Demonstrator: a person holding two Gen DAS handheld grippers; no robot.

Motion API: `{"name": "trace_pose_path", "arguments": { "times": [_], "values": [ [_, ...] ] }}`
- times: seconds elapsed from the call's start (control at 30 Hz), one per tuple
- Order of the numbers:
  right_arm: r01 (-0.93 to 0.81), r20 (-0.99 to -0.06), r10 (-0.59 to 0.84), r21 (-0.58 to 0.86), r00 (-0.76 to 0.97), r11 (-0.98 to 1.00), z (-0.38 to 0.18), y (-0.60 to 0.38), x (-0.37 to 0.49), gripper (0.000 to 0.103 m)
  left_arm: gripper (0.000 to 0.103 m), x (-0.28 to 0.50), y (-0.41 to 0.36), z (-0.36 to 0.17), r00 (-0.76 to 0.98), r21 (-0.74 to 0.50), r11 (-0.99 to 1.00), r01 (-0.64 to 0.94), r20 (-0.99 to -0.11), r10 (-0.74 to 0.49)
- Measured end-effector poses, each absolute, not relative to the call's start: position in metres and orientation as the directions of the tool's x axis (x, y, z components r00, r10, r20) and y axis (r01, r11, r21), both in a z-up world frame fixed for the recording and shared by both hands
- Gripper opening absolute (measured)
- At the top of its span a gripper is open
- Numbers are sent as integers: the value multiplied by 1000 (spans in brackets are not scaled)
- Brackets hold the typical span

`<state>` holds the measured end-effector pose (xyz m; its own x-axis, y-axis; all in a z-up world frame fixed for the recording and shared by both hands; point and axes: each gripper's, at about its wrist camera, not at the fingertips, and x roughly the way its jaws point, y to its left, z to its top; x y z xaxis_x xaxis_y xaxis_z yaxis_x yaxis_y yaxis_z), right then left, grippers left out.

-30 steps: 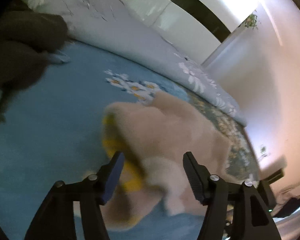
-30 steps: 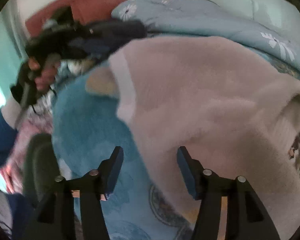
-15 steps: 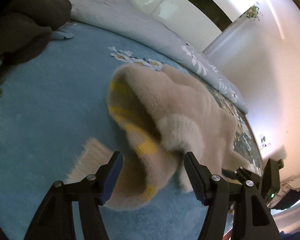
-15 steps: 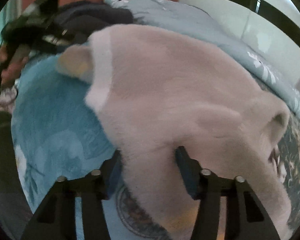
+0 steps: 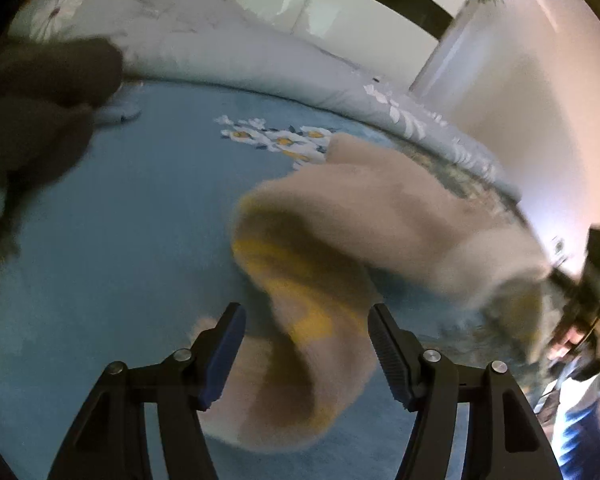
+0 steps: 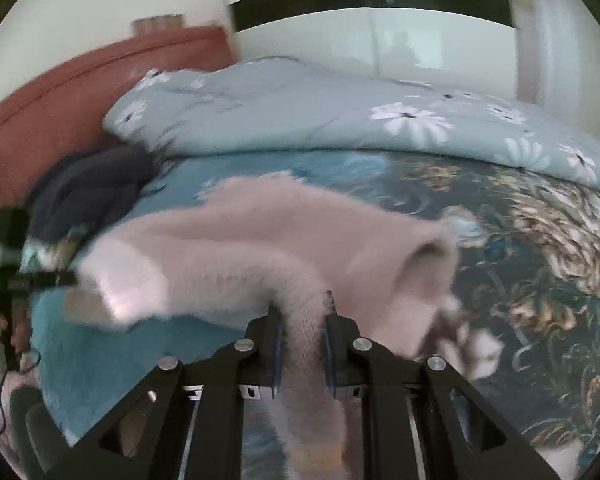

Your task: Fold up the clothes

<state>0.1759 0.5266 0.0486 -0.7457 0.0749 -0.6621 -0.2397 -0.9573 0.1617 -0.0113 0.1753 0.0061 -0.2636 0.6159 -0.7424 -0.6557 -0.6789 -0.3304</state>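
A fluffy beige sweater (image 5: 384, 216) with yellow patches lies crumpled on the blue bedspread (image 5: 132, 216). In the left wrist view its open hem gapes toward me, and part of it lies between the fingers of my left gripper (image 5: 306, 322), which stands open just above it. In the right wrist view the same sweater (image 6: 268, 236) looks pale pink. One sleeve runs down between the fingers of my right gripper (image 6: 302, 312), which is shut on it. The other gripper (image 6: 8, 264) shows at the left edge there.
A grey-blue quilt (image 6: 340, 120) with white flowers is bunched along the far side of the bed. Dark clothes (image 6: 92, 188) are piled near the red headboard (image 6: 52, 92). A floral blanket (image 6: 540, 240) covers the right part of the bed. A white wardrobe (image 6: 380, 32) stands behind.
My right gripper has closed on the sweater's sleeve and pulled back, drawing the garment out. The left gripper stayed open and shifted slightly over the hem.
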Motion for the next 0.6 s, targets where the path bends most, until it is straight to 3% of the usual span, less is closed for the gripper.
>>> {"name": "trace_pose_path", "arguments": {
  "times": [0.2,0.43,0.5,0.53,0.57,0.6],
  "values": [
    [-282,-661,50,249,-749,-927,40,552,166,17,68,-3,222,18,-447,74,-637,-767,-775,448],
    [-278,-659,29,277,-752,-920,38,558,163,17,67,1,261,11,-523,273,-529,-803,-748,408],
    [-276,-660,19,288,-751,-917,37,560,164,17,65,0,265,8,-519,268,-525,-808,-746,417],
    [-271,-660,12,292,-751,-917,37,560,165,17,54,0,265,8,-512,254,-530,-809,-747,424],
    [-264,-659,3,297,-752,-918,37,559,165,17,35,-1,265,8,-505,239,-535,-810,-747,431],
    [-258,-660,-4,299,-751,-919,37,558,166,17,26,-3,264,12,-505,217,-555,-803,-743,440]
  ]
}}
